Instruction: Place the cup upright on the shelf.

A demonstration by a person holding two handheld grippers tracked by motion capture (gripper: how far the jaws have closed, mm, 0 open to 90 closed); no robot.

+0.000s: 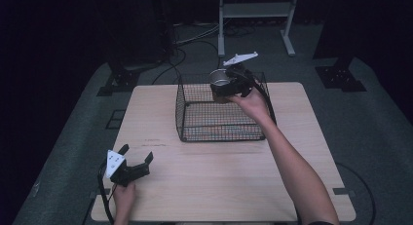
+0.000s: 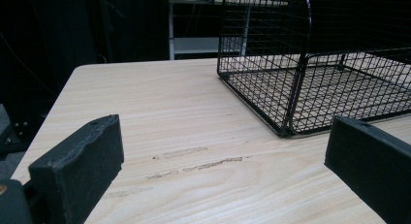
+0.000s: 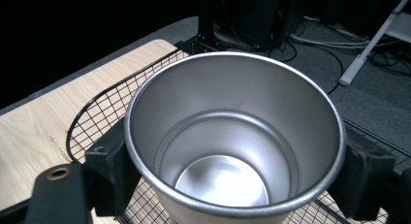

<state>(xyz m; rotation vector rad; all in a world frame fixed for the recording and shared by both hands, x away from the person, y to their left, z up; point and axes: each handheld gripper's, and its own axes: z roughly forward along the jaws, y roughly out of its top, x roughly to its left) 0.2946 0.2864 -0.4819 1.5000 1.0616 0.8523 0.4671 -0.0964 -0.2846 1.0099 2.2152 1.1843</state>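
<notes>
An empty steel cup [image 3: 232, 151] sits upright between the jaws of my right gripper [image 3: 232, 170], which is shut on its sides. From the high view, that gripper [image 1: 225, 85] holds the cup [image 1: 219, 78] over the far part of the black wire basket [image 1: 195, 130], near its back wall. The basket [image 2: 291, 83] stands on the wooden table [image 1: 219, 171], and no item is seen inside it. My left gripper [image 1: 136, 156] rests near the table's front left corner, jaws open with nothing between them; its fingertips [image 2: 82, 161] hover low over bare wood.
Dark scuff marks [image 2: 198, 163] cross the tabletop in front of the left gripper. Beyond the table are a white metal stand [image 1: 255, 10], black stand bases [image 1: 340, 76] and cables [image 1: 175, 59] on grey floor.
</notes>
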